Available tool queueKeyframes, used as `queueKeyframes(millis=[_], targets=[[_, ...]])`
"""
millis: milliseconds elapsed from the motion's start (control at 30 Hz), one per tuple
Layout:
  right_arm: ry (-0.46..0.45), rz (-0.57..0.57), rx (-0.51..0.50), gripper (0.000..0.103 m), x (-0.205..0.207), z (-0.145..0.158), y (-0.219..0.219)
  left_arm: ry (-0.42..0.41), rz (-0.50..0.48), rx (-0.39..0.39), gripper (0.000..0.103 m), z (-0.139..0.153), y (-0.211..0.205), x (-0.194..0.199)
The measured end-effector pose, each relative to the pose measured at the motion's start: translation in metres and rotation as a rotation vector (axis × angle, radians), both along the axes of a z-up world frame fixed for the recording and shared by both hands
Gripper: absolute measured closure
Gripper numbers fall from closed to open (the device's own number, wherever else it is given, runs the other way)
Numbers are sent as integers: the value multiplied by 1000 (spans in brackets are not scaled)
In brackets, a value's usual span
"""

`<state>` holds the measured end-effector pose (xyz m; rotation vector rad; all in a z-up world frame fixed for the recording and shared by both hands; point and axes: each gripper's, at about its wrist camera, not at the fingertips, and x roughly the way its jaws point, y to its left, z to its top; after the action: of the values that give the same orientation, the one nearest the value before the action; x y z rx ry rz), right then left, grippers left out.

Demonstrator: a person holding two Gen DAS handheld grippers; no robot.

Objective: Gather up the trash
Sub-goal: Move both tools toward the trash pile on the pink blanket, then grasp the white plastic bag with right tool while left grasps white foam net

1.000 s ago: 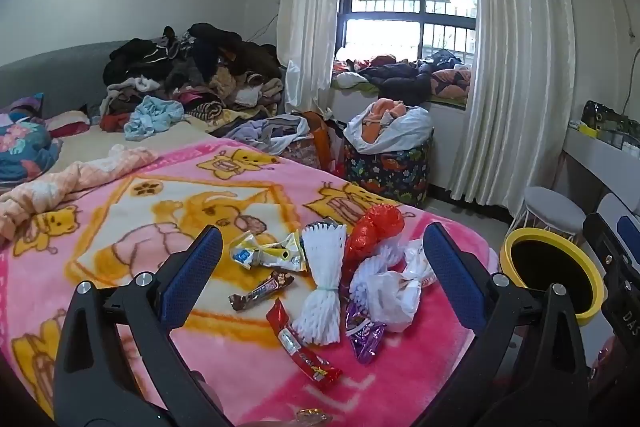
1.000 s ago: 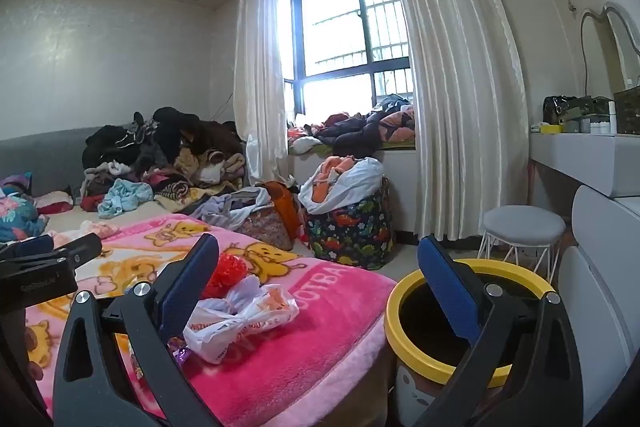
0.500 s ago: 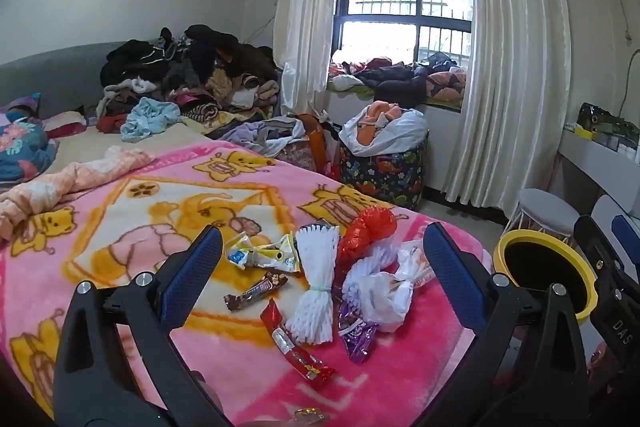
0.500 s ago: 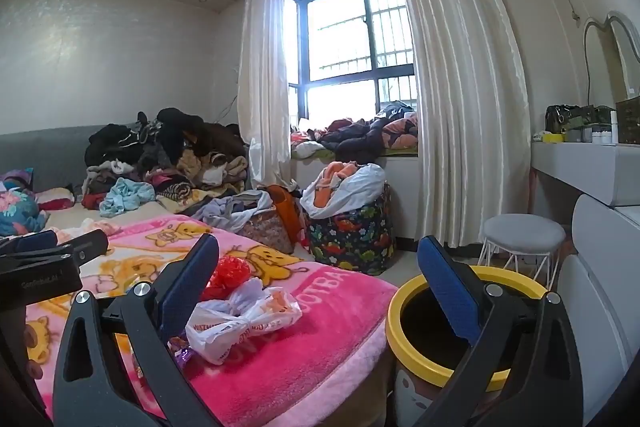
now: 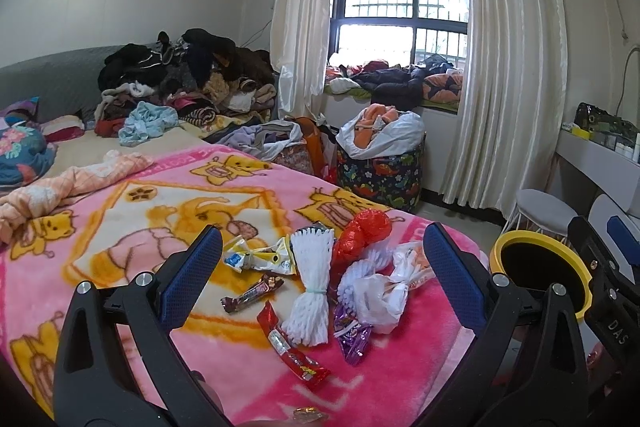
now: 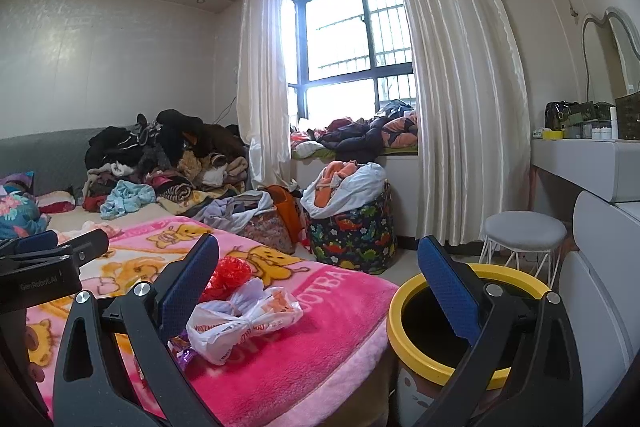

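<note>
Trash lies in a loose heap on the pink cartoon blanket: a white foam net, a red net, a white plastic bag, a yellow-white wrapper, a brown candy bar wrapper, a red snack wrapper and a purple wrapper. My left gripper hovers open above and short of the heap, empty. My right gripper is open and empty too, between the white plastic bag and the yellow-rimmed bin beside the bed.
A clothes pile covers the bed's far end. A dinosaur-print basket with laundry stands by the window. A white stool and a white dresser sit to the right of the bin.
Both cameras have tilted up and drawn back slightly, so the trash heap sits a little lower and farther off. Both grippers have stayed open and nothing on the blanket has moved.
</note>
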<state>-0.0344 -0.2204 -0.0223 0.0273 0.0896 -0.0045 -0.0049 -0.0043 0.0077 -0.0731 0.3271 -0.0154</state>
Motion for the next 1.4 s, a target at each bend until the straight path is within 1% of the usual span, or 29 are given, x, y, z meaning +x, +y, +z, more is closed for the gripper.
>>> queueKeyframes(millis=[533, 733, 900, 1033, 1100, 1267, 1400], targets=[[1, -5, 5, 6, -1, -3, -1, 1, -1, 1, 11, -1, -1, -1], [17, 3, 11, 6, 2, -8, -1, 3, -2, -2, 11, -2, -2, -1], [60, 49, 15, 6, 10, -14, 6, 25, 26, -63, 11, -8, 13, 5], [82, 91, 9, 6, 20, -14, 17, 35, 64, -79, 11, -13, 29, 14], [100, 119, 12, 6, 26, -14, 24, 44, 78, -101, 11, -14, 40, 19], [143, 190, 5, 6, 43, -15, 44, 21, 86, -149, 11, -14, 62, 26], [177, 222, 8, 6, 58, -13, 56, 16, 62, -175, 11, -15, 74, 38]])
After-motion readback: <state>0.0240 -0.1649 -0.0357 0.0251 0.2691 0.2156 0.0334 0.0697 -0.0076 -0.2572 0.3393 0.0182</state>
